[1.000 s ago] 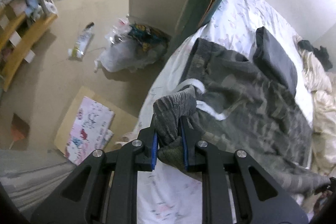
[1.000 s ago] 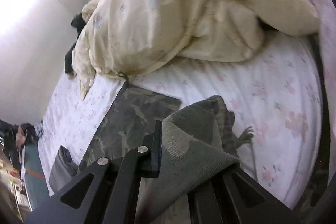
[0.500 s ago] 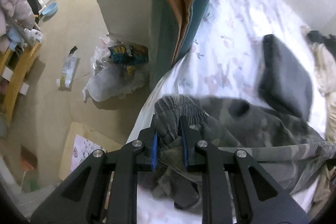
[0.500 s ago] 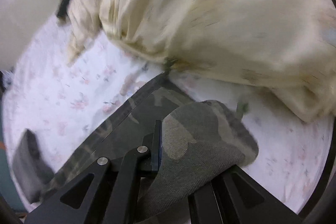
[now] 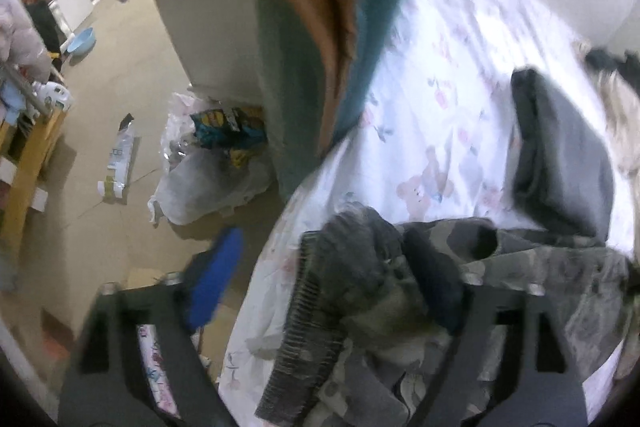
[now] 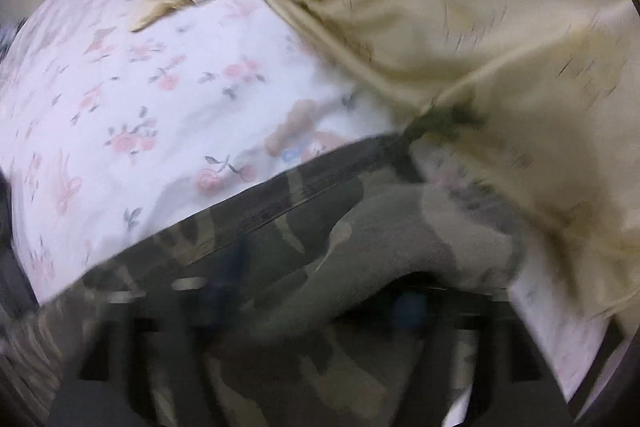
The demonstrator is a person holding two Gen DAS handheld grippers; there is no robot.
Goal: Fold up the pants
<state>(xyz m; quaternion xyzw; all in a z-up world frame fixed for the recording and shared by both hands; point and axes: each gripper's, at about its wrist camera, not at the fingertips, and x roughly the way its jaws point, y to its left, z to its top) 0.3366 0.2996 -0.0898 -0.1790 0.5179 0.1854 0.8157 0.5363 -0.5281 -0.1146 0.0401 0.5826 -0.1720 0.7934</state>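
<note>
Camouflage pants lie on the floral bed sheet near the bed's edge. My left gripper is open; the ribbed waistband of the pants lies loose between its spread fingers. In the right wrist view the pants stretch across the sheet, and a cuff drapes over my right gripper. The right view is blurred, but its fingers look spread apart.
A folded dark grey garment lies on the bed beyond the pants. A cream quilt is bunched close to the pants' end. A teal and orange hanging cloth, a white cabinet and floor clutter stand to the left.
Both grippers carried the pants forward over the bed. The left gripper, shut on the waistband before, has opened and let it go. The right fingers have also spread apart.
</note>
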